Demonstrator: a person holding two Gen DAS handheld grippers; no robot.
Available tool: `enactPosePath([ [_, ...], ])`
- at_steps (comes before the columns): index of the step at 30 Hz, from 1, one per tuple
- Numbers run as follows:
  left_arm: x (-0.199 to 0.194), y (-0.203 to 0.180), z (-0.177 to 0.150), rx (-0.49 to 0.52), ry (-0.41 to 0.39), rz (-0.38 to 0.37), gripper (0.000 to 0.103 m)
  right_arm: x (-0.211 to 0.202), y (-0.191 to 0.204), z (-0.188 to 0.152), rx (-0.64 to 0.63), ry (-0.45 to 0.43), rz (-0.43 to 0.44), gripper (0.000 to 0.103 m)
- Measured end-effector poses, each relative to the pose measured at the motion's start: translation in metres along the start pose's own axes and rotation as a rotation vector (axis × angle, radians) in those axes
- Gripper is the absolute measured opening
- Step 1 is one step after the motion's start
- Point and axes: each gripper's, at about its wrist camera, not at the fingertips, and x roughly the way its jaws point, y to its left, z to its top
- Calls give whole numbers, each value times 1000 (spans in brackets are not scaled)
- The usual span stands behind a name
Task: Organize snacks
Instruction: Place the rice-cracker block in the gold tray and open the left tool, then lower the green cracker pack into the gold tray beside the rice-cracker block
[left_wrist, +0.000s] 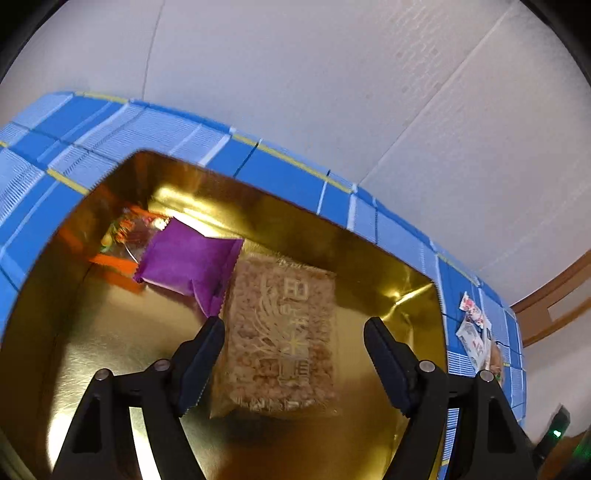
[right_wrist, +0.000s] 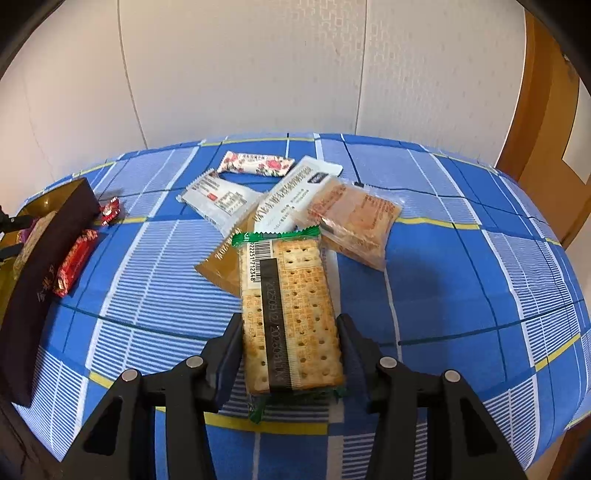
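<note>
In the left wrist view my left gripper (left_wrist: 293, 321) stands open over a gold-lined box (left_wrist: 110, 350). A clear packet of puffed-rice cake (left_wrist: 280, 332) lies flat on the box floor between and beneath the fingers, and the right finger is well clear of it. A purple packet (left_wrist: 188, 266) and an orange-printed packet (left_wrist: 129, 236) lie further back in the box. In the right wrist view my right gripper (right_wrist: 289, 317) is shut on a green-edged cracker packet (right_wrist: 291, 306), with one finger against each long side.
On the blue checked tablecloth (right_wrist: 461, 288), a pile of snacks sits behind the crackers: a floral bar (right_wrist: 255, 164), white packets (right_wrist: 218, 199), an orange-clear packet (right_wrist: 354, 221) and a brown sachet (right_wrist: 225, 262). Red candies (right_wrist: 74, 266) lie beside the box's dark outer wall (right_wrist: 40, 273) at the left.
</note>
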Motion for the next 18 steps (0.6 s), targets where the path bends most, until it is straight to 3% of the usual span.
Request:
enactPosePath([
  [5,-26,-7,-7,30,-116,104,79,-5,7,4,-1,-22,19,50],
  [9,-32,-13,-10,60,-145,186,84,-7,12,5,6,-24,48,50],
  [13,-30,-16,-17,104,-129,305,90,-10,18,6,21,-35,82,50],
  [18,-24,-15,-26,110,-70,334,90,-15,29,10,46,-50,148,50],
])
